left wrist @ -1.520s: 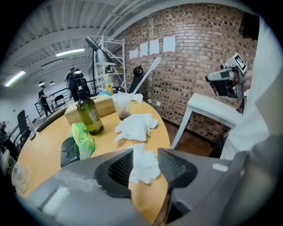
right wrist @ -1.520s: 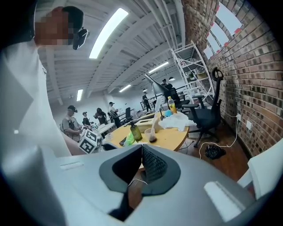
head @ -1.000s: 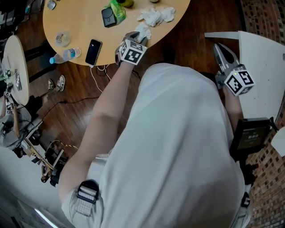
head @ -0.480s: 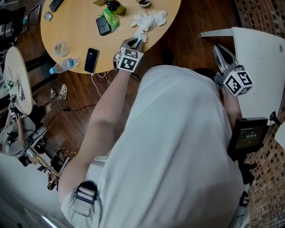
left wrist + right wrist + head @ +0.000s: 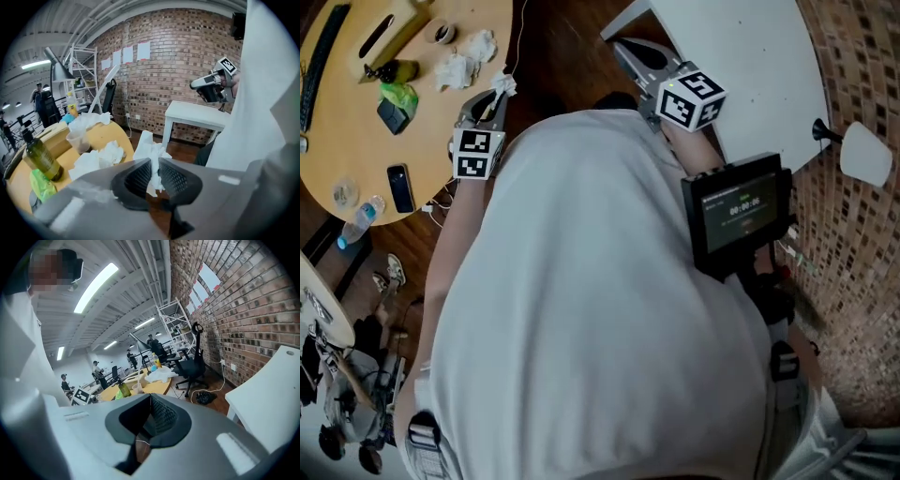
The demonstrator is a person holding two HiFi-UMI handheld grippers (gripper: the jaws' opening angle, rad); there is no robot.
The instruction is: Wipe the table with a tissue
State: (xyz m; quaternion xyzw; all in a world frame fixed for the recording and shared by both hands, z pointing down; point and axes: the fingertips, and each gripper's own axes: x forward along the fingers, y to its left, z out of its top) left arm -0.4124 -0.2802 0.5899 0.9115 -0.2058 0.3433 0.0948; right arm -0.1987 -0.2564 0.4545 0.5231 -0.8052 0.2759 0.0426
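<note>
White tissue (image 5: 146,150) sits pinched in the left tool (image 5: 155,169), jaws just closed, beside the worktop (image 5: 337,122) (right tool (image 5: 150,401) shut, empty).

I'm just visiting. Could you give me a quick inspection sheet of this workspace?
Surface: white table; round wooden table, crowded.
Job's things: tissue, lifted off the table.
Clutter: crumpled tissues, phone, green packet, bottle, cup.
Grippers: left gripper jaws have just been closing, tissue pinched between them; right gripper jaws together, empty.
Cables: white cable by the brick wall.
Surroundings: office chair, people far off.
</note>
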